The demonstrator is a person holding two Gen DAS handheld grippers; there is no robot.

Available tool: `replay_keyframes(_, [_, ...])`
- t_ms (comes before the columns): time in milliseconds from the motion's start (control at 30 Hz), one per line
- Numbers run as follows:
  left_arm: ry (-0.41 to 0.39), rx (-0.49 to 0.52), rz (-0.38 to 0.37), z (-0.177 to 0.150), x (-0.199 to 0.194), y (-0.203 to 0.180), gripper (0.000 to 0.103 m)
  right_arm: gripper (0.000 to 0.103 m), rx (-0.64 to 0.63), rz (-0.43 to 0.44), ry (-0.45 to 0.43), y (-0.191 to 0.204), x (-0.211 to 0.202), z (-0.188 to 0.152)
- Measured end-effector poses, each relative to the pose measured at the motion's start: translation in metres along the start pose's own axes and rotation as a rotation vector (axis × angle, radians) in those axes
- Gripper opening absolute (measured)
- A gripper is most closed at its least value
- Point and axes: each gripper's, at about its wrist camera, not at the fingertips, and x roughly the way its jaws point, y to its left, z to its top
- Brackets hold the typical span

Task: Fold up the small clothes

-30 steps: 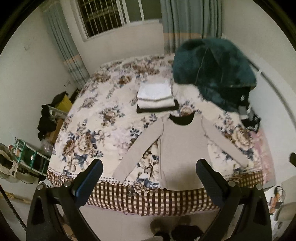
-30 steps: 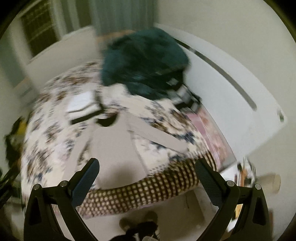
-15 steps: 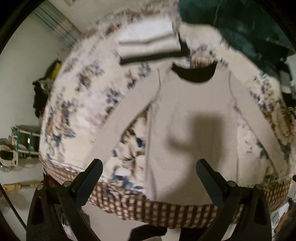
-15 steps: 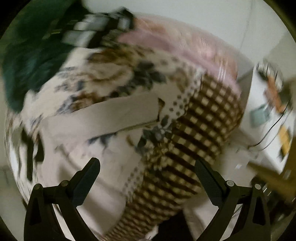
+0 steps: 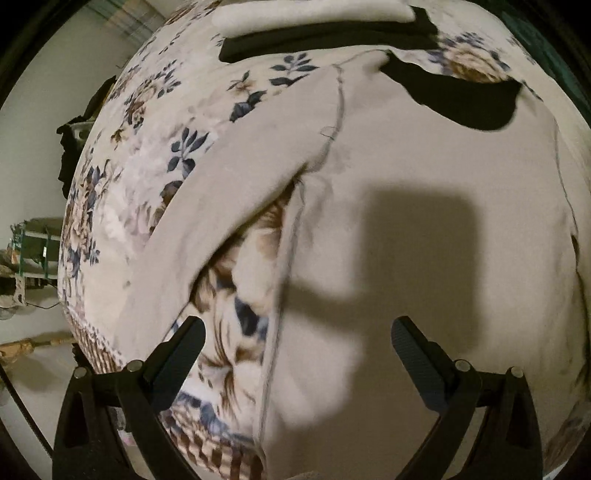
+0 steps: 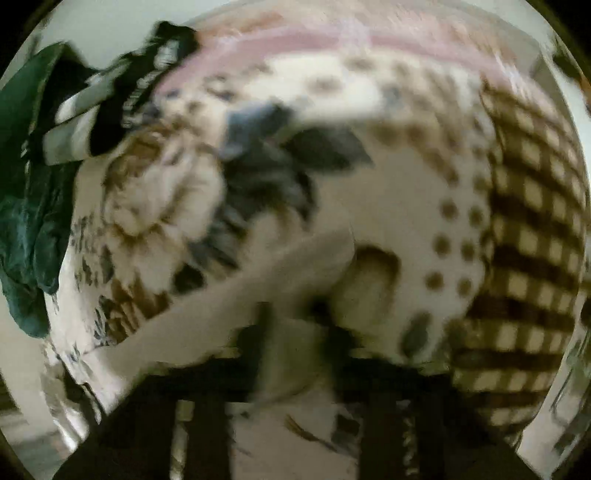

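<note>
A beige long-sleeved top (image 5: 424, 229) with a black collar lies flat on the floral bedspread (image 5: 147, 147), its left sleeve (image 5: 207, 221) spread out diagonally. My left gripper (image 5: 297, 332) is open just above the top's lower left hem, its shadow on the fabric. In the blurred right wrist view my right gripper (image 6: 295, 332) has closed on the top's right sleeve (image 6: 229, 299) near its cuff, over the bed's front right corner.
A stack of folded white and black clothes (image 5: 314, 22) lies at the far side. A dark green fluffy coat (image 6: 22, 184) and striped dark clothes (image 6: 110, 99) lie at the right. The checked border (image 6: 528, 258) marks the bed's edge. A shelf (image 5: 29, 251) stands left.
Both grippers have dropped from well above the bed down close to the top. The right gripper swung to the right sleeve's end and went from open to shut on it.
</note>
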Motion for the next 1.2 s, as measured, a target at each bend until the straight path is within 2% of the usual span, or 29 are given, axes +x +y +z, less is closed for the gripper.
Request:
replay_keyframes(67, [-0.013,-0.017,-0.01,0.003,0.002,0.011,0.103,0.007,-0.116,-0.009,-0.054,0.034,-0.014,-0.005])
replay_keyframes(167, [-0.038,-0.034,-0.015,0.004,0.0,0.03,0.103,0.006,-0.362,0.008,-0.114,0.103,-0.043,-0.026])
replay_keyframes(233, [-0.052,-0.049,-0.017,0.002,-0.004,0.048,0.103,0.006,-0.594,0.031,-0.133,0.161,-0.069,-0.065])
replay_keyframes(300, [-0.064,-0.067,-0.013,-0.003,-0.009,0.069,0.103,0.006,-0.855,0.068,-0.132,0.219,-0.091,-0.128])
replay_keyframes(333, [-0.068,-0.077,-0.009,-0.006,-0.01,0.079,0.103,0.006,-0.959,0.078,-0.129,0.236,-0.097,-0.158])
replay_keyframes(400, [-0.076,-0.109,0.002,-0.017,-0.013,0.107,0.103,0.006,-1.2,0.115,-0.103,0.269,-0.107,-0.239])
replay_keyframes(467, [-0.053,-0.147,-0.003,-0.028,-0.012,0.135,0.103,0.006,-1.367,0.129,-0.03,0.283,-0.103,-0.314])
replay_keyframes(533, [-0.024,-0.191,-0.022,-0.041,-0.008,0.16,0.103,0.005,-1.512,0.13,0.054,0.281,-0.094,-0.387])
replay_keyframes(600, [0.005,-0.254,-0.033,-0.061,-0.002,0.19,0.103,0.005,-1.678,0.106,0.096,0.266,-0.079,-0.458])
replay_keyframes(667, [0.046,-0.302,-0.028,-0.08,0.008,0.213,0.103,0.005,-1.791,0.064,0.131,0.245,-0.064,-0.504])
replay_keyframes(733, [0.076,-0.334,-0.025,-0.097,0.016,0.228,0.103,0.005,-1.91,-0.015,0.147,0.219,-0.041,-0.545])
replay_keyframes(867, [0.128,-0.385,-0.022,-0.125,0.042,0.251,0.103,0.005,-1.994,-0.137,0.2,0.189,-0.009,-0.57])
replay_keyframes(933, [0.158,-0.416,-0.053,-0.134,0.056,0.259,0.103,0.007,-1.981,-0.185,0.235,0.182,0.001,-0.57])
replay_keyframes(967, [0.176,-0.45,-0.086,-0.138,0.066,0.263,0.103,0.008,-1.944,-0.192,0.282,0.182,0.003,-0.566])
replay_keyframes(1000, [0.183,-0.48,-0.119,-0.139,0.072,0.267,0.103,0.017,-1.9,-0.189,0.347,0.184,0.005,-0.56])
replay_keyframes(1033, [0.193,-0.523,-0.164,-0.141,0.079,0.272,0.103,0.035,-1.855,-0.176,0.401,0.185,0.004,-0.553])
replay_keyframes(1067, [0.209,-0.579,-0.211,-0.144,0.087,0.279,0.103,0.045,-1.802,-0.162,0.442,0.188,0.003,-0.544])
replay_keyframes(1100, [0.225,-0.645,-0.266,-0.148,0.093,0.285,0.103,0.059,-1.738,-0.141,0.473,0.194,0.0,-0.531])
replay_keyframes(1133, [0.239,-0.713,-0.318,-0.152,0.1,0.291,0.103,0.063,-1.688,-0.121,0.492,0.196,-0.004,-0.521])
replay_keyframes(1200, [0.267,-0.923,-0.477,-0.166,0.12,0.308,0.103,0.063,-1.579,-0.092,0.497,0.2,-0.012,-0.497])
